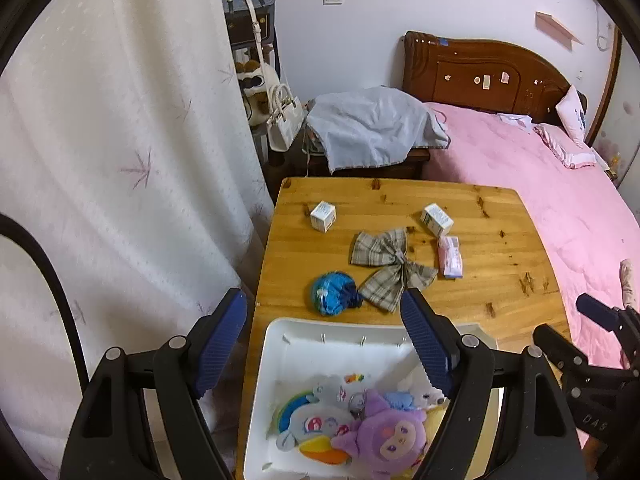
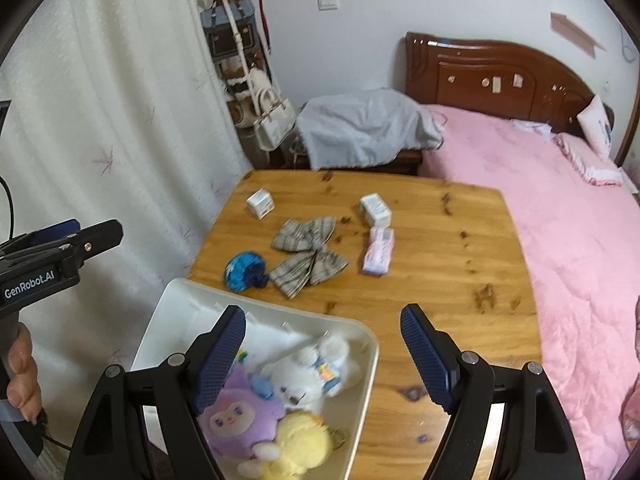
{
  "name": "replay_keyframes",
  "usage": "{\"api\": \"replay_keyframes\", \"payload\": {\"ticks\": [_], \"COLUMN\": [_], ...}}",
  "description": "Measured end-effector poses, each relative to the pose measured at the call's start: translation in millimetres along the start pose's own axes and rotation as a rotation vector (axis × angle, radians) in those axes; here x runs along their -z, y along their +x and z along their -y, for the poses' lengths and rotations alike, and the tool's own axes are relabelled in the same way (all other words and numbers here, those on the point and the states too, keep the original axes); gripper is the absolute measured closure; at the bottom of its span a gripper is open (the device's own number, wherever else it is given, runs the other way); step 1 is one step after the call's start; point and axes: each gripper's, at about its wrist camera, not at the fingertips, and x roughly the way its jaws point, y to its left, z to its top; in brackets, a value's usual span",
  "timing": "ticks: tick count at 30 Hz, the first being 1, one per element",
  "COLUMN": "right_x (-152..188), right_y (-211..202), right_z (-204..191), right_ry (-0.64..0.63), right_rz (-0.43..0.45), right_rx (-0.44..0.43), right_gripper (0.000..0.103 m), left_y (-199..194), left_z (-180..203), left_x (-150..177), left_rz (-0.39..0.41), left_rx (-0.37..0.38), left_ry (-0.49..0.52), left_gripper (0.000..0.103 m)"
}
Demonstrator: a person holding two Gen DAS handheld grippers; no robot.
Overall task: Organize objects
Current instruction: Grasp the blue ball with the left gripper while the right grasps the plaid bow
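A white bin at the table's near left corner holds several plush toys, among them a purple one, a white bear and a yellow one. On the wooden table lie a plaid bow, a blue knitted ball, two small white boxes and a pink packet. My left gripper is open and empty above the bin. My right gripper is open and empty over the bin's right edge.
A white curtain hangs to the left of the table. A bed with a pink cover runs along the right side. A nightstand under a grey cloth stands behind the table. Bags hang on a rack.
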Motion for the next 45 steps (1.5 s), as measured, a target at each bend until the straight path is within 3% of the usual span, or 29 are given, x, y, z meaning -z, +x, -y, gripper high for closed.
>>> {"api": "replay_keyframes", "payload": {"ticks": [5,10,16,23,36,39,41,45], "right_x": [-23.8,-49.2,-72.6,-79.9,-64.7,-58.7,-56.2,-53.6], "right_y": [7.8,31.8,101.2,199.5,305.1,320.0,326.4,329.4], "right_z": [10.2,16.2,25.4,16.0,4.3,0.6,1.1,0.7], "right_ry": [0.01,0.045,0.094,0.032,0.028,0.038,0.107,0.116], "right_rz": [-0.005,-0.033,-0.131,-0.284,-0.454,-0.489,-0.526,-0.551], "right_rx": [0.013,0.001,-0.002,0.02,0.097,0.1,0.107,0.085], "right_gripper": [0.023,0.022,0.022,0.022,0.023,0.031,0.043,0.05], "left_y": [14.5,46.2,115.4,209.2,278.5,287.7,292.2,294.7], "left_z": [-0.2,-7.6,-11.9,-6.5,-4.0,-6.7,-10.6,-11.5], "left_x": [-17.6,-35.0,-36.2,-13.4,14.2,20.9,23.9,24.4], "left_rz": [-0.012,-0.056,-0.191,-0.448,-0.606,-0.63,-0.64,-0.633], "left_rx": [-0.001,0.019,0.02,0.051,0.045,0.048,0.073,0.091], "left_ry": [0.049,0.034,0.042,0.072,0.012,-0.024,-0.063,-0.106], "left_gripper": [0.019,0.019,0.019,0.019,0.019,0.019,0.019,0.019]}}
